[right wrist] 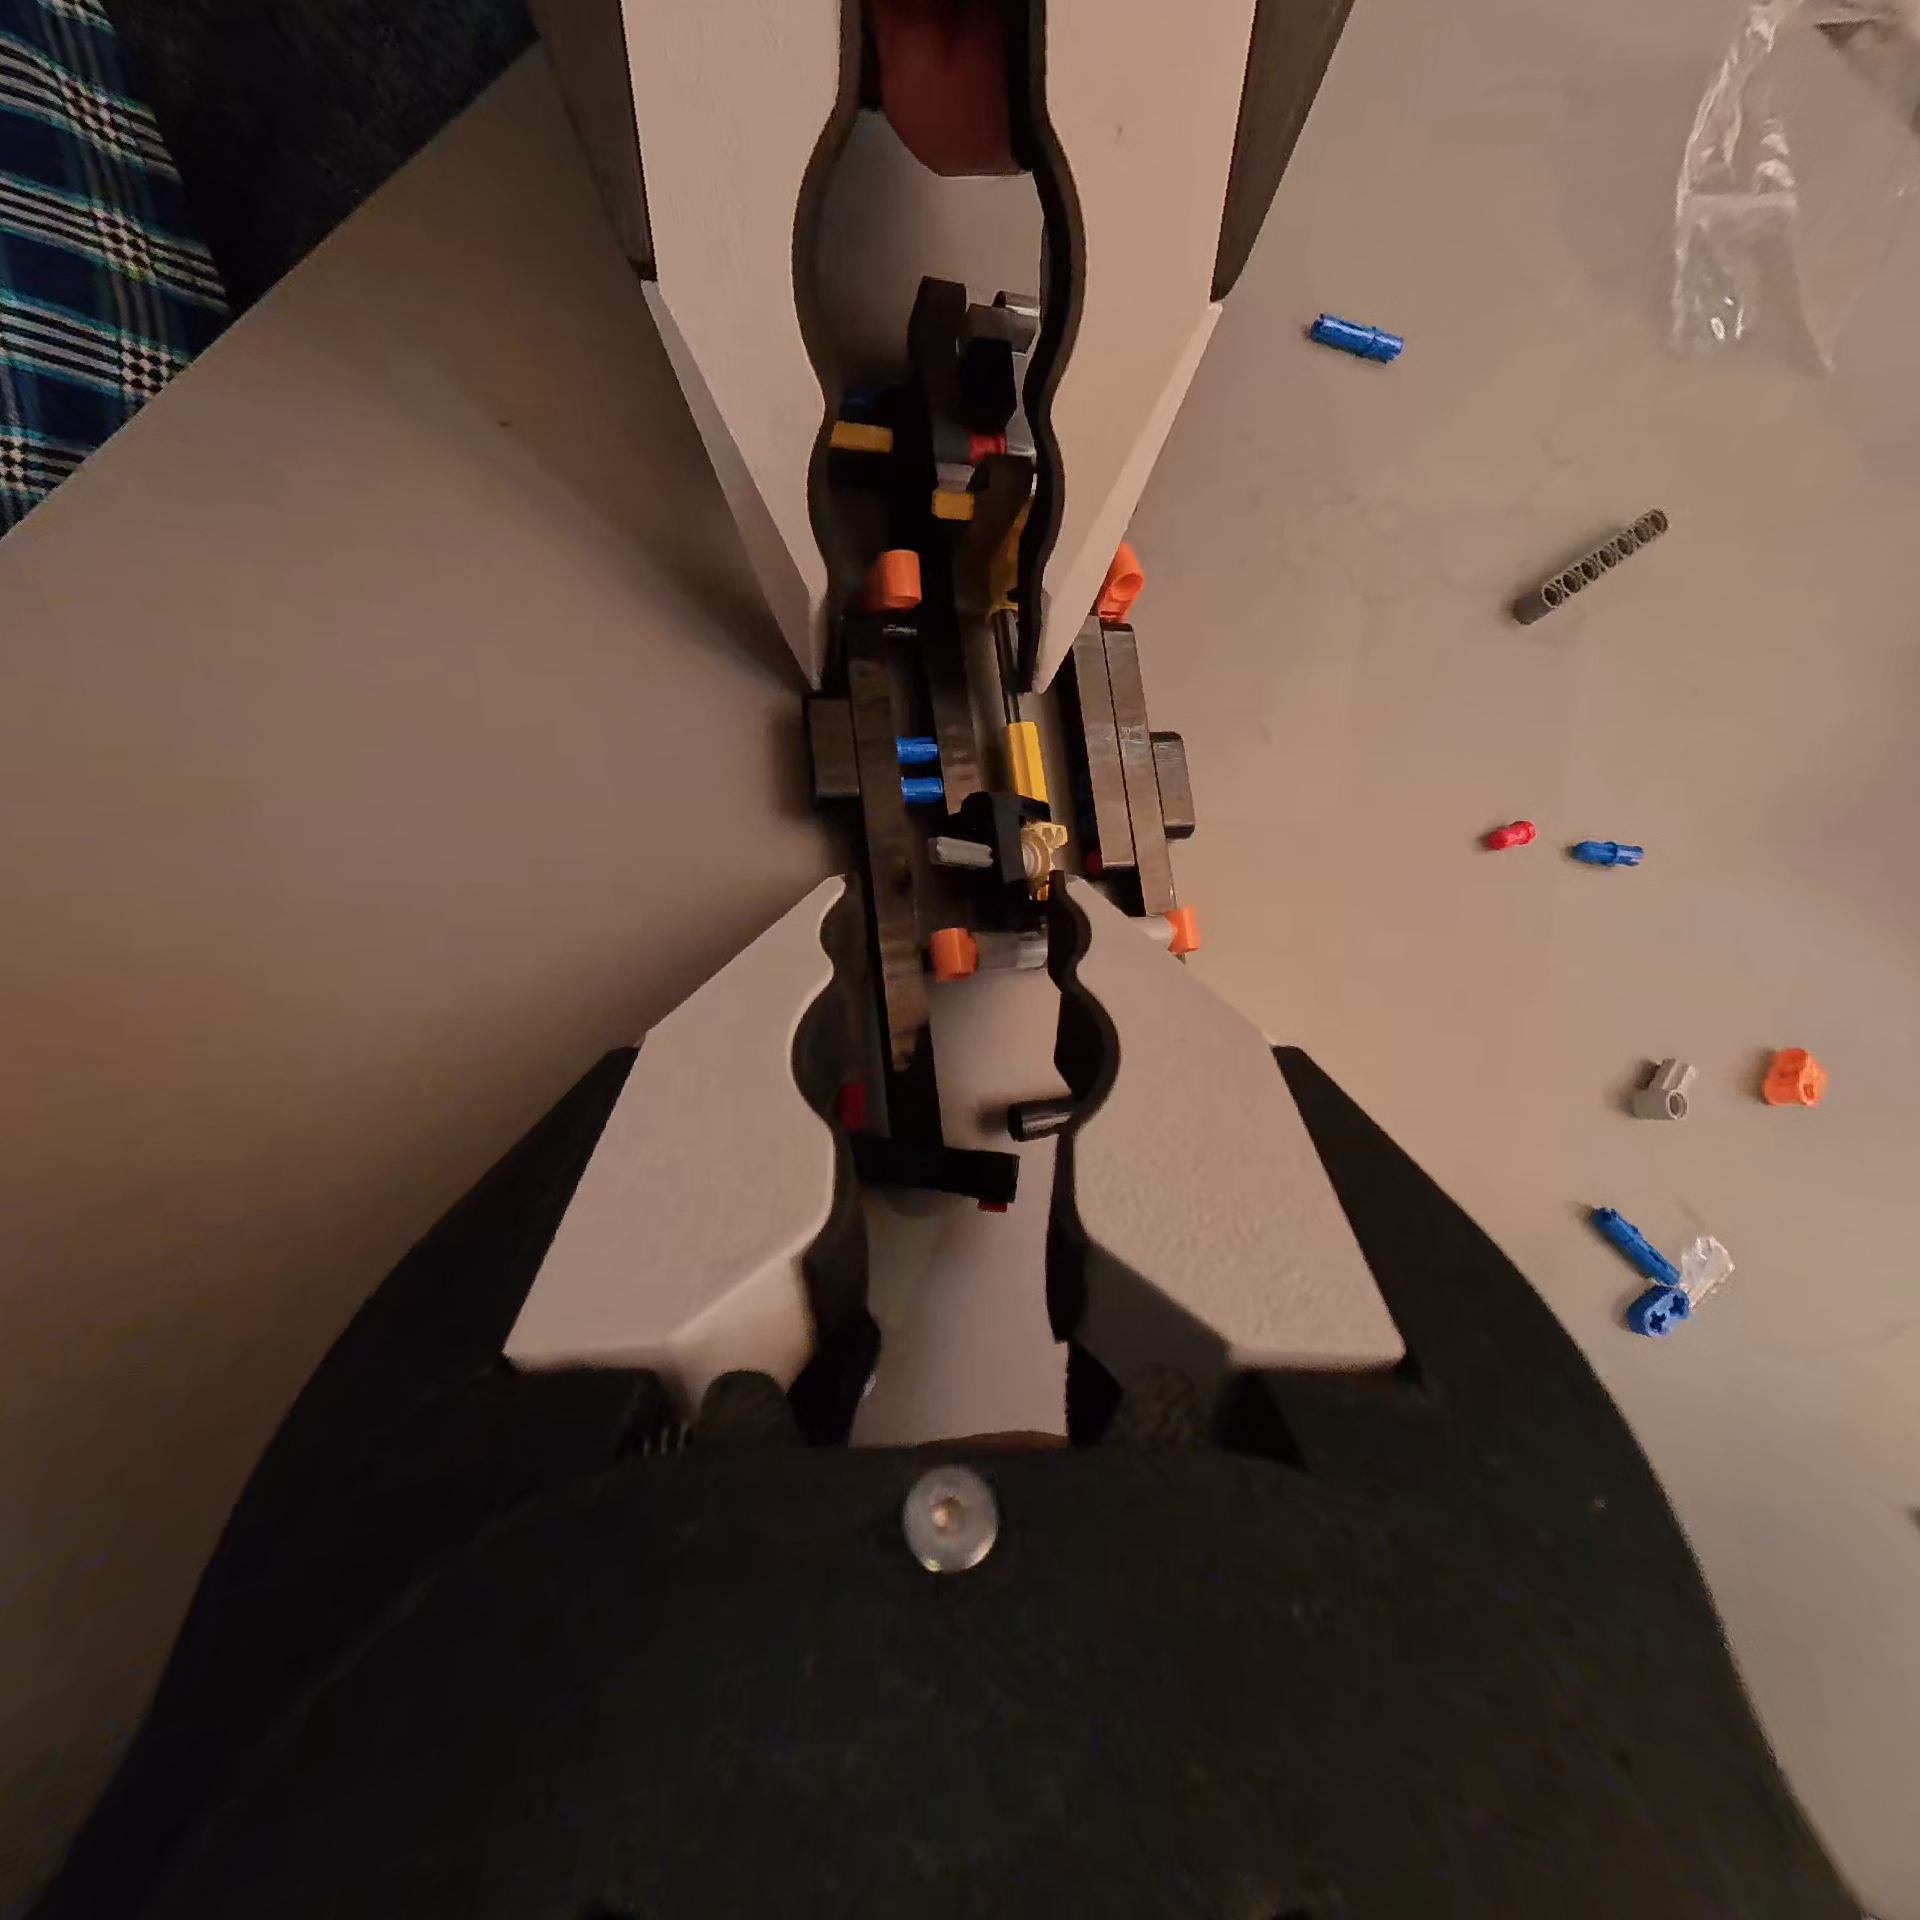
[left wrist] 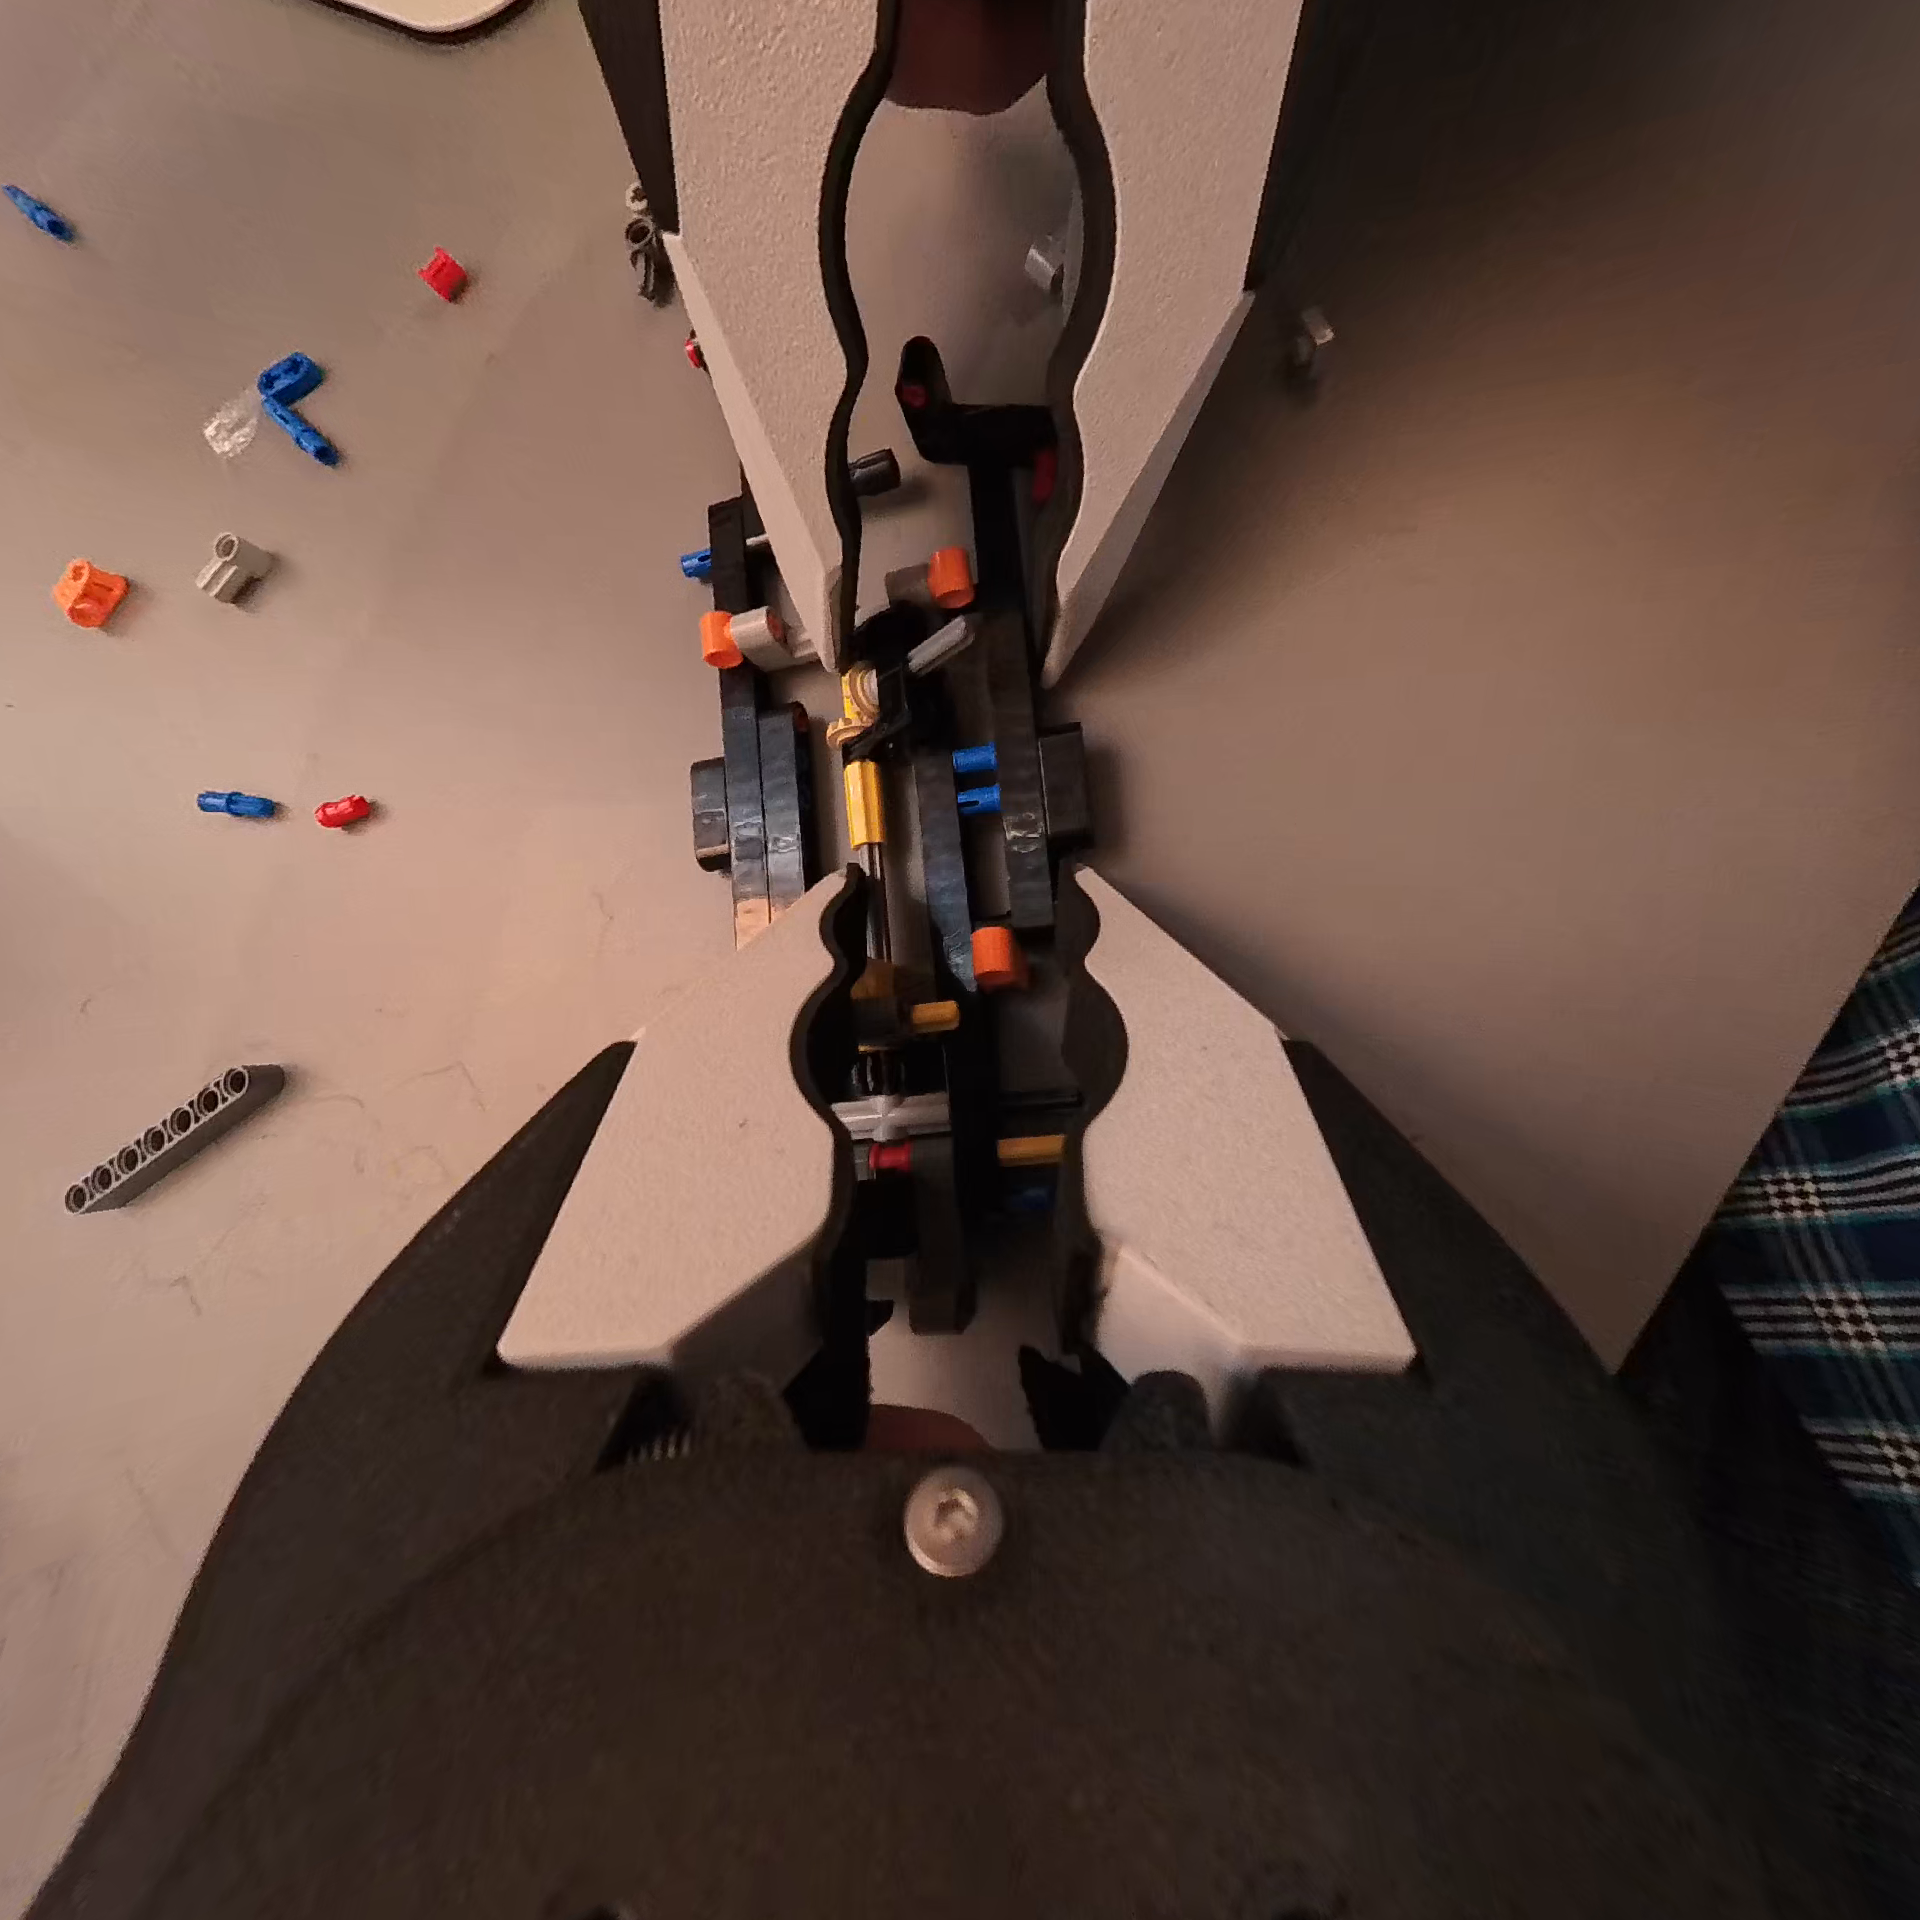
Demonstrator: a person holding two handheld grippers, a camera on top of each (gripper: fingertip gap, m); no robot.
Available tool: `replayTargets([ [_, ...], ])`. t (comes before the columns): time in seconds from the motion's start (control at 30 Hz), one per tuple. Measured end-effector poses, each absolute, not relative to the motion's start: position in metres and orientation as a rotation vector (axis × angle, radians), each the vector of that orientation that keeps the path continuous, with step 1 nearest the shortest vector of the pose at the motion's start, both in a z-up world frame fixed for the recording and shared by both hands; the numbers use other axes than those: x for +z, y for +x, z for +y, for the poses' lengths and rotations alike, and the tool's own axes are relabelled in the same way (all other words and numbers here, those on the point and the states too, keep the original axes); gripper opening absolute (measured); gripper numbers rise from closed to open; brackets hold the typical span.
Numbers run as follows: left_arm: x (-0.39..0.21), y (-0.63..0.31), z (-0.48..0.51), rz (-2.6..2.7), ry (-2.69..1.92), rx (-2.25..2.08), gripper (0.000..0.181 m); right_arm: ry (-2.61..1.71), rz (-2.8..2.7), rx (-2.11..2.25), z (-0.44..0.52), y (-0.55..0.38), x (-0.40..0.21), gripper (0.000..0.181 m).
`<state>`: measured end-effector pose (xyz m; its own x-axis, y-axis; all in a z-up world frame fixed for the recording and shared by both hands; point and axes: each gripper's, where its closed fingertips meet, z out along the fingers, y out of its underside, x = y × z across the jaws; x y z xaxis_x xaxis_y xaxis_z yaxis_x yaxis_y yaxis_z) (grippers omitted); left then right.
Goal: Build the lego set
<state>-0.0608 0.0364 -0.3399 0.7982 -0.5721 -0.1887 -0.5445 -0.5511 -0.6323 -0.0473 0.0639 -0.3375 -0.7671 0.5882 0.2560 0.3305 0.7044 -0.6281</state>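
A partly built lego assembly (left wrist: 774, 790) of black beams, a yellow cylinder, and orange and blue pins is held over the pale table between both grippers. My left gripper (left wrist: 966, 883) clamps its near end, its jaws closed on the black beams. My right gripper (left wrist: 945, 665) comes in from the top of the left wrist view and clamps the opposite end. In the right wrist view the assembly (right wrist: 1122, 769) lies between my right gripper (right wrist: 951, 888) at the bottom and the left gripper (right wrist: 925, 675) at the top. The fingers hide both ends of the assembly.
Loose parts lie on the table beside it: a grey beam (left wrist: 171, 1138), an orange connector (left wrist: 91, 592), a grey connector (left wrist: 234, 566), a blue angled piece (left wrist: 296, 405), and red and blue pins. A clear plastic bag (right wrist: 1756, 187) lies farther off. Plaid fabric (left wrist: 1829, 1195) shows past the table edge. The grippers are tip to tip, or close to it. My right gripper's tips are some 15 cm from the grey connector (left wrist: 234, 566). Look for it in the right wrist view (right wrist: 1663, 1095) too.
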Motion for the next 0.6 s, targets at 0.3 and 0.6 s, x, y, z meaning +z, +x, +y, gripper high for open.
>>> replayTargets([
  [0.3, -0.34, -0.061, 0.036, 0.828, -2.27, -0.053, 0.035, -0.679, -2.463, 0.782, 0.061, -0.048, -0.335, 0.039],
  [0.6, -0.34, -0.061, 0.036, 0.846, -2.263, -0.05, 0.035, -0.537, -2.523, 0.863, 0.034, -0.05, -0.321, 0.037],
])
